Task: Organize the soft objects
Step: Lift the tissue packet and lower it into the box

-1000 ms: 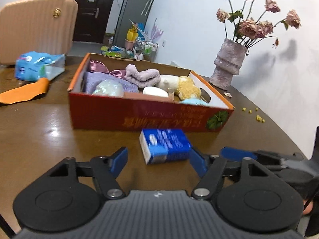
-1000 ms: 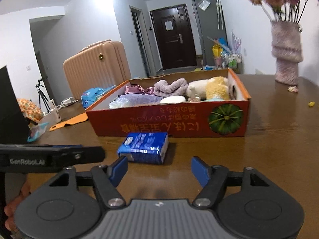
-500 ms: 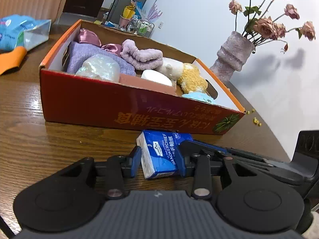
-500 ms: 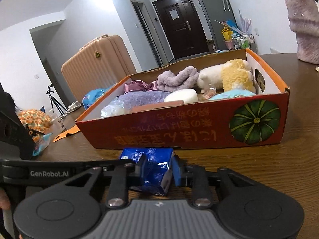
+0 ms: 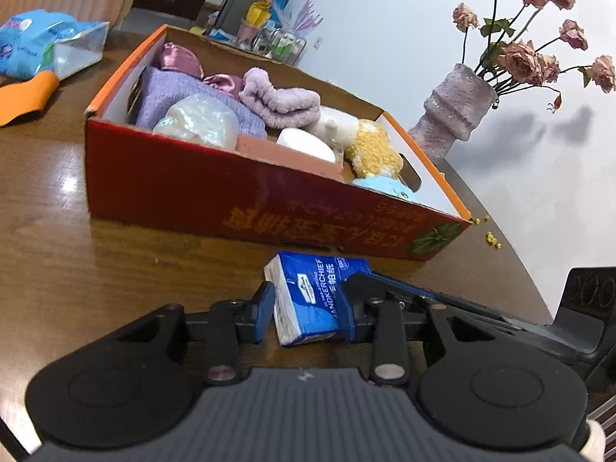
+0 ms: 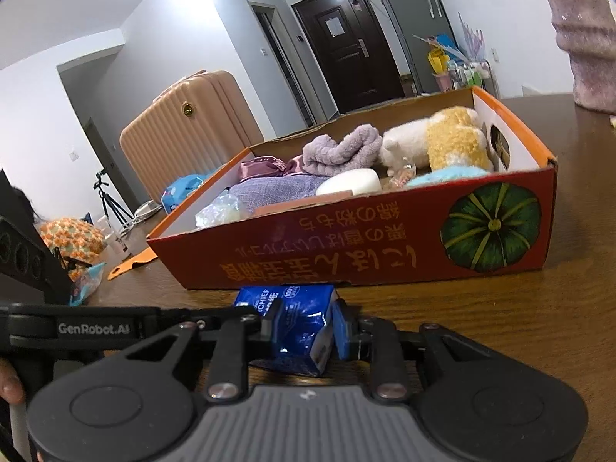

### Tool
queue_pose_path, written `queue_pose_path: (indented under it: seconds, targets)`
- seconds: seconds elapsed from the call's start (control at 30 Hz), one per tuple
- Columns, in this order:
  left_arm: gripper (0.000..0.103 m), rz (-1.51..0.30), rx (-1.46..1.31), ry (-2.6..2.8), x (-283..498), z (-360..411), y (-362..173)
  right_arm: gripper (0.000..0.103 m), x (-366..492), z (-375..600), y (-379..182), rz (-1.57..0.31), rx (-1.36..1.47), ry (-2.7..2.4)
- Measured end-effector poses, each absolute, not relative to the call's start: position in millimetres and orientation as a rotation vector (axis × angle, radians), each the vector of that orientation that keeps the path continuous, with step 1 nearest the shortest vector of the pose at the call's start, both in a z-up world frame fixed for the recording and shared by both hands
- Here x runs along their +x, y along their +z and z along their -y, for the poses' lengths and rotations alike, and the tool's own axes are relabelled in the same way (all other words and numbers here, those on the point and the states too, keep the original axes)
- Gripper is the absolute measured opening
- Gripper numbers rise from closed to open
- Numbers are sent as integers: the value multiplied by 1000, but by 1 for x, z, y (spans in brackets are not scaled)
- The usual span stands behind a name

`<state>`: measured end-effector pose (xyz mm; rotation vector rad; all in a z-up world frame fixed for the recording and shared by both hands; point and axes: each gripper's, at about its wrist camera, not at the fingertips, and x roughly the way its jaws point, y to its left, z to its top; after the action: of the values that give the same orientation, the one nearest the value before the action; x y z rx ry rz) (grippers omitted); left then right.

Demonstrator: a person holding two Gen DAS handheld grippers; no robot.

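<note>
A blue tissue pack (image 5: pixel 312 296) lies on the brown table just in front of the red cardboard box (image 5: pixel 231 200). My left gripper (image 5: pixel 308 308) is shut on it, blue pads pressing both of its sides. My right gripper (image 6: pixel 304 323) is also shut on the same pack (image 6: pixel 296 308), squeezing its crinkled wrapper from the other end. In the left wrist view, the right gripper's finger (image 5: pixel 400 288) reaches in from the right. The box (image 6: pixel 346 254) holds a purple towel (image 6: pixel 338 150), a lilac cloth, a white and yellow plush (image 6: pixel 442 142) and other soft items.
A vase of dried pink roses (image 5: pixel 454 115) stands beyond the box's right end, with yellow crumbs (image 5: pixel 492 236) near the table edge. A light blue packet (image 5: pixel 38 46) and an orange sheet (image 5: pixel 23 96) lie far left. A tan suitcase (image 6: pixel 184 123) stands behind the table.
Both grippers were open and short of the pack a second ago. They moved forward and down around it and closed on it; since half a second ago little has shifted.
</note>
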<state>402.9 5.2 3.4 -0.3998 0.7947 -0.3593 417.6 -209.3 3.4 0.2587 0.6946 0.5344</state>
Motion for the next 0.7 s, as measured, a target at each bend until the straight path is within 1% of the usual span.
queue_pose_path:
  seconds: [0.1, 0.23, 0.4, 0.53, 0.7]
  targets:
    - [34, -776, -366, -349, 371, 2, 7, 26, 386, 205, 10, -674, 205, 521]
    - [34, -787, -384, -339, 324, 4, 4, 25, 334, 210, 7, -677, 215, 519]
    - [34, -758, -344, -346, 272, 12, 12, 26, 285, 219, 12, -676, 208, 532]
    - [34, -740, -325, -352, 246, 17, 15, 26, 260, 222, 15, -669, 199, 534]
    - [34, -758, -365, -349, 237, 11, 9, 26, 246, 224, 12, -675, 218, 531]
